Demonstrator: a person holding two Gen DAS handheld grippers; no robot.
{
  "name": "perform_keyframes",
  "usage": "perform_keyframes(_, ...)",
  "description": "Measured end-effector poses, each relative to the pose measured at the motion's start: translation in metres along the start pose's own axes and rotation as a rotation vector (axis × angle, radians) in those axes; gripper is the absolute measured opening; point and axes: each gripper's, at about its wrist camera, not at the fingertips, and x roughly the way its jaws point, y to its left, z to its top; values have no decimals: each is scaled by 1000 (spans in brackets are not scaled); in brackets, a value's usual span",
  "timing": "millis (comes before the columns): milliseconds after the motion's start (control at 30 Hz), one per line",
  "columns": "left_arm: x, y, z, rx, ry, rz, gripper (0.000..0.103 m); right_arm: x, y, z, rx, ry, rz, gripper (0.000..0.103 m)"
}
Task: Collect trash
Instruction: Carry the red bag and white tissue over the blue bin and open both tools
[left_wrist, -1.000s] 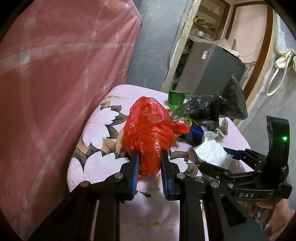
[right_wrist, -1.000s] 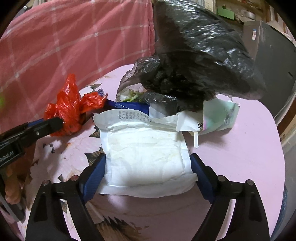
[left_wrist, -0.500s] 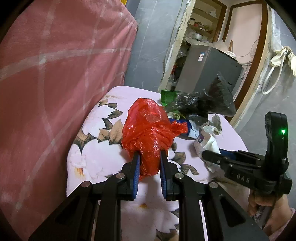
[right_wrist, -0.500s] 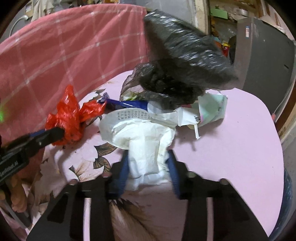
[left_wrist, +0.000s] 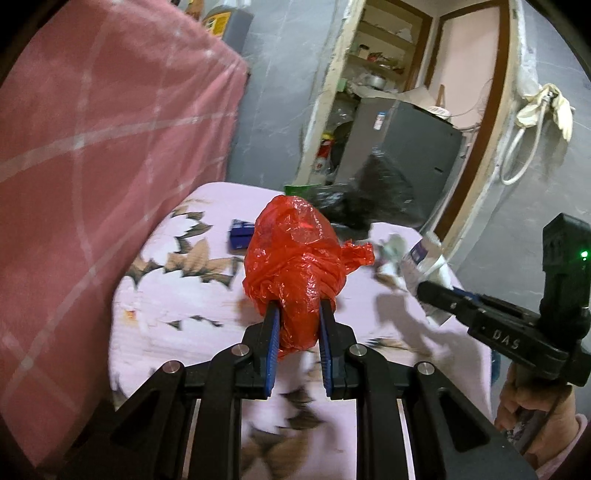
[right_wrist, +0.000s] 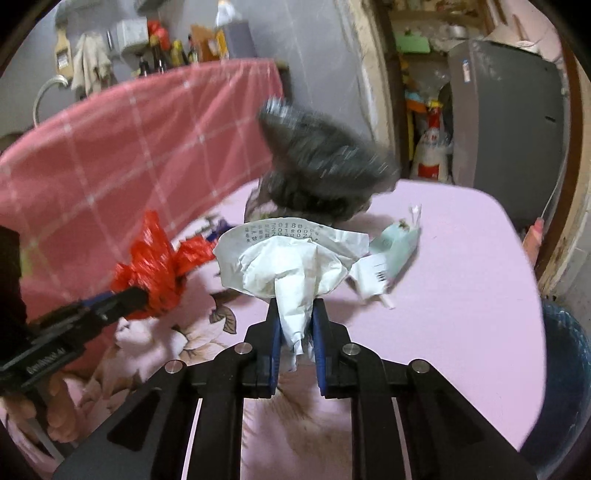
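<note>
Both grippers hold trash above the pink floral-covered table (right_wrist: 461, 258).
The left gripper (left_wrist: 297, 314) clamps a knotted red plastic bag (left_wrist: 295, 258); the right gripper (right_wrist: 295, 314) pinches a crumpled white paper wrapper (right_wrist: 291, 266), near a black plastic bag (right_wrist: 325, 170).

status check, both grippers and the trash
Left gripper shut on red bag. Right gripper shut on white wrapper. Black bag on table, nothing blocking.

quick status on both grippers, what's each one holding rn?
Left gripper: closed on the red plastic bag.
Right gripper: closed on the white crumpled wrapper.
</note>
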Motion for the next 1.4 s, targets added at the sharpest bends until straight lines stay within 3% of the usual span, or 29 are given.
perform_keyframes(267,10,-56,1,52,-49,-72,16,-42,-22,0,4,-117,-99,13)
perform_keyframes(633,44,-159,-6,135,-107,-191,16,-120,-89,-20,71,-334,-348,14)
perform_keyframes(1000,99,-251,-23,184,-45,-278,16,-144,-175,-62,205,-320,-500,15)
perform_keyframes(1167,126,-272,-31,207,34,-259,16,-135,-202,-73,238,-260,-508,17)
perform_keyframes(1400,159,-271,-38,192,147,-235,18,-118,-223,-85,287,-183,-476,24)
